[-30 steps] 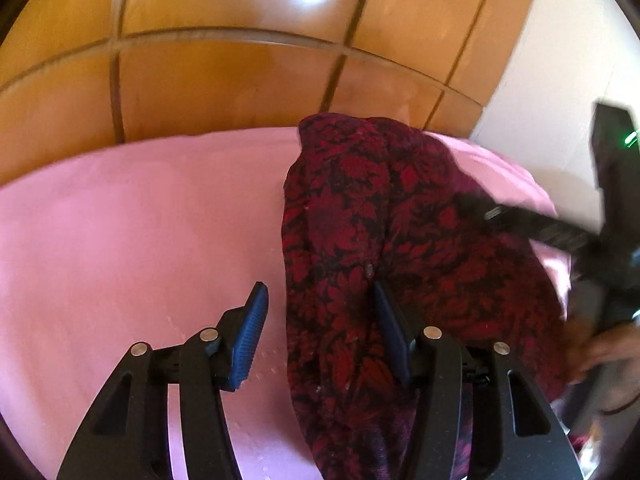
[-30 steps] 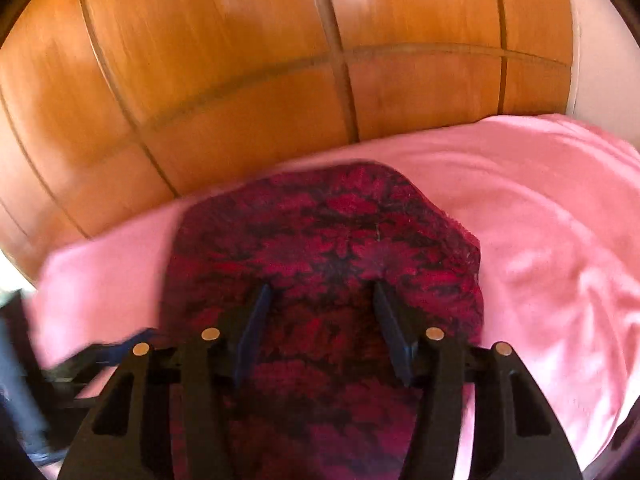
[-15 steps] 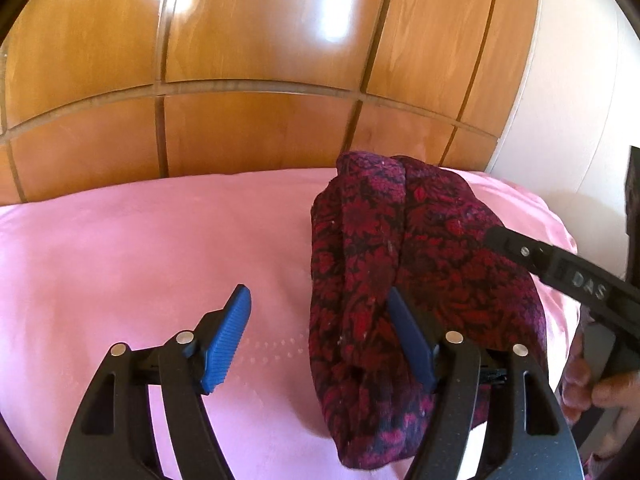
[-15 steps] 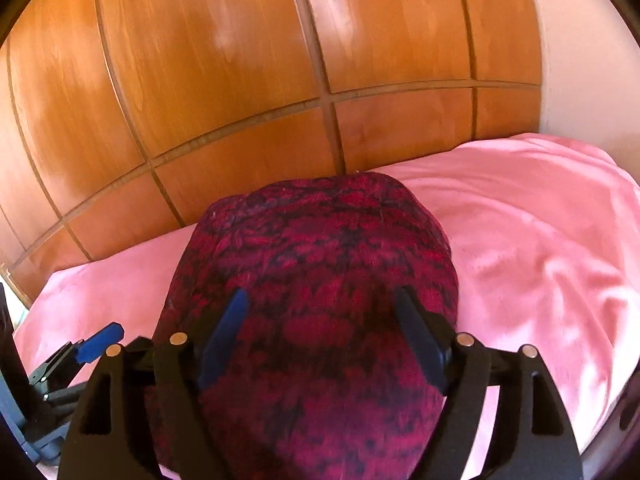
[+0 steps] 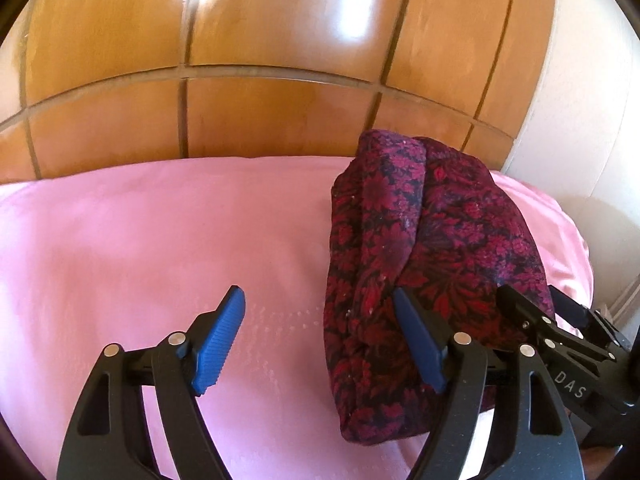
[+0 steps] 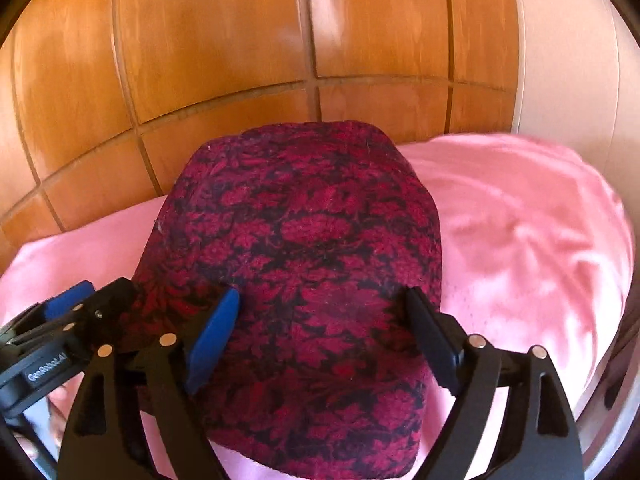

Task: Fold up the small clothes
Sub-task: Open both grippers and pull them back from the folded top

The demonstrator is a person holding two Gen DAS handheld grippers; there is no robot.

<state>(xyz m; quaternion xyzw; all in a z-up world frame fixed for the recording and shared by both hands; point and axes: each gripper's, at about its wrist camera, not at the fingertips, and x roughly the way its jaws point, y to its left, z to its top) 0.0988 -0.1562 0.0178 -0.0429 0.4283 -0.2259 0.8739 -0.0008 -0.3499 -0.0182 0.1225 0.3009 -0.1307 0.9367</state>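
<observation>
A folded dark red floral garment (image 5: 432,248) lies as a thick bundle on the pink bedsheet (image 5: 160,240), near its right end. My left gripper (image 5: 320,336) hovers just left of the bundle. Its jaws are opening over bare sheet, and its right finger (image 5: 416,340) overlaps the bundle's left edge. In the right wrist view the garment (image 6: 304,240) fills the middle. My right gripper (image 6: 322,332) hangs over its near end, jaws opening, pads clear of the cloth. Each gripper shows in the other's view: the right gripper (image 5: 560,332) and the left gripper (image 6: 68,312).
A glossy wooden panelled wall (image 5: 280,40) rises directly behind the bed. A pale wall (image 5: 592,100) stands to the right, where the pink sheet drops off at the bed's edge (image 6: 600,280). Part of a hand (image 6: 56,400) shows at the lower left.
Both grippers have widened and drawn back from the garment. The left one let go of the cloth's edge, and the bundle now rests folded on the sheet.
</observation>
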